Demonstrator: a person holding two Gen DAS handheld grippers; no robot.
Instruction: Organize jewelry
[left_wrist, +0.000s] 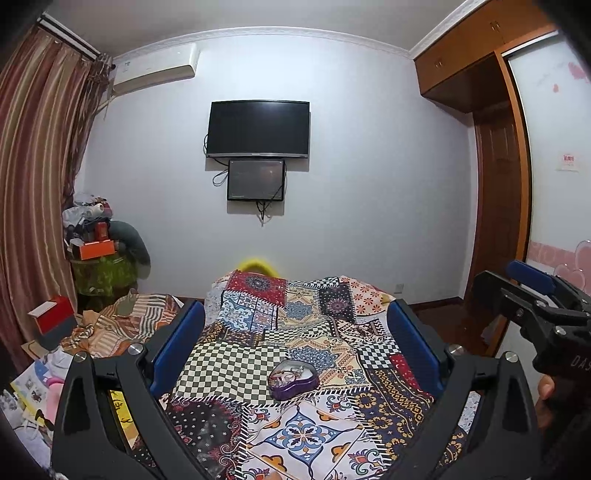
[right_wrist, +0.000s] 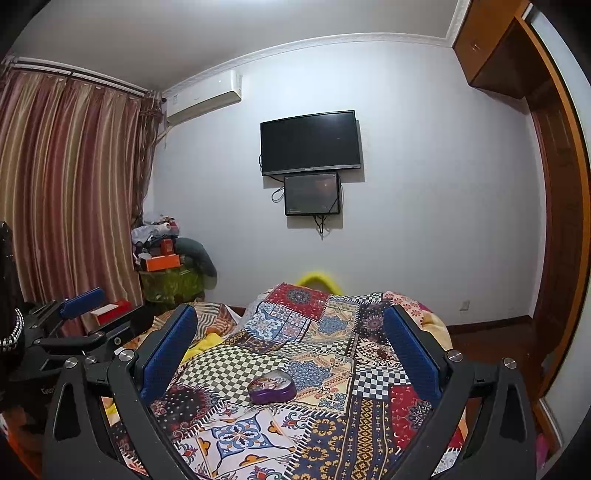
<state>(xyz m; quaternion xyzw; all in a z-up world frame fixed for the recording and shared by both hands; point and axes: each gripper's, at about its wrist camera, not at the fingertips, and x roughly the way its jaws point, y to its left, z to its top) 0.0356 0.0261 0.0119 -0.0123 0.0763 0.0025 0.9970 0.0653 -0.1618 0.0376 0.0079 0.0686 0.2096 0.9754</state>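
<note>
Jewelry is kept inside a purple heart-shaped metal tin set on the patchwork-quilted bed, where both the left hand-held gripper and right hand-held gripper, jaws held wide apart, are aimed, presumably for access.

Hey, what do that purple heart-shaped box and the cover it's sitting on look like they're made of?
Purple heart-shaped box: probably thin painted metal, a tin; its wall shows a glossy sheen and its top glints. Patchwork bedspread: printed woven fabric, matte, lying in soft folds. Neither can be confirmed by sight alone.

Purple tin — multicoloured patchwork bedspread
</note>
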